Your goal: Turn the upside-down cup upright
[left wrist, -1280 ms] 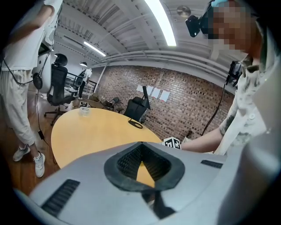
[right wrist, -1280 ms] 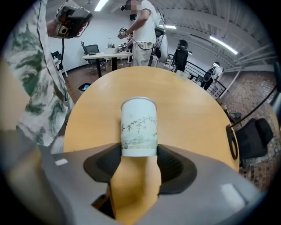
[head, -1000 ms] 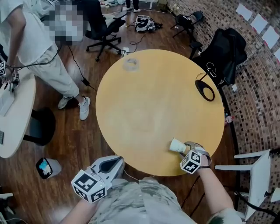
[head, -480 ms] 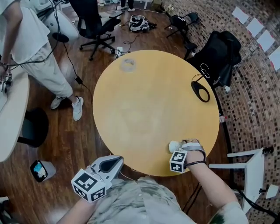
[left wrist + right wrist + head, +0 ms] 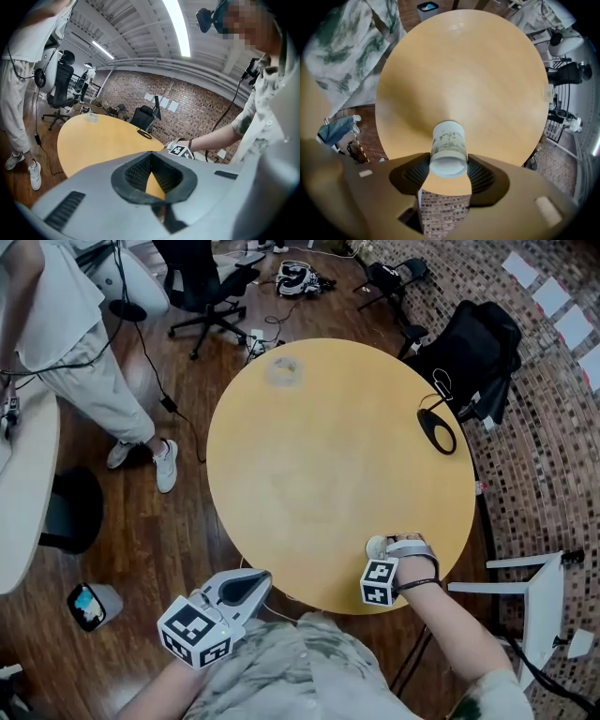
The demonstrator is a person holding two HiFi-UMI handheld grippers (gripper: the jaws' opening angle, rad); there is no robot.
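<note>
A white paper cup with a faint green print is clamped between the pads of my right gripper, one end facing the camera and the other slanting down toward the round yellow table. In the head view only a bit of the cup shows beside the right gripper, near the table's front right edge. My left gripper hangs off the table's near edge with its jaws together and nothing in them. Its own view has the left gripper facing the table.
A clear round object sits at the table's far side and a black ring near its right edge. Around the table stand a black bag on a chair, a white chair, an office chair and a person.
My right gripper has rolled at the wrist and shifted slightly left, swinging the cup from lying sideways to tucked under the hand. The left gripper has barely shifted.
</note>
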